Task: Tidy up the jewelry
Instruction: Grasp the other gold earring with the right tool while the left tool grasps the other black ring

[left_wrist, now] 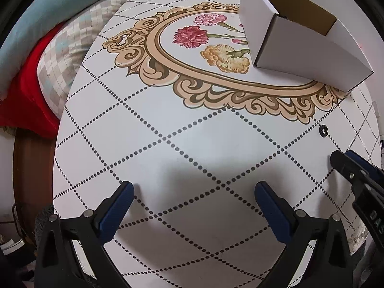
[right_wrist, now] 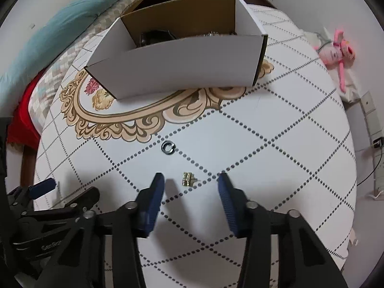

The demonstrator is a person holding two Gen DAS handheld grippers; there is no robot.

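A small gold earring (right_wrist: 187,179) lies on the white patterned table (right_wrist: 276,172), between the tips of my right gripper (right_wrist: 190,183), which is open around it and just above the table. A dark C-shaped ring (right_wrist: 168,147) lies a little farther on; it also shows in the left wrist view (left_wrist: 323,130). A white cardboard box (right_wrist: 182,72) with dark jewelry inside stands beyond, and shows in the left wrist view (left_wrist: 304,50). My left gripper (left_wrist: 194,192) is open and empty over the table. The right gripper (left_wrist: 345,162) shows at that view's right edge.
A bed with a teal blanket (left_wrist: 48,16), checkered quilt (left_wrist: 67,55) and red cloth (left_wrist: 26,96) borders the table's left side. A pink plush toy (right_wrist: 336,52) lies on the floor at the right. The left gripper (right_wrist: 43,189) shows at the lower left.
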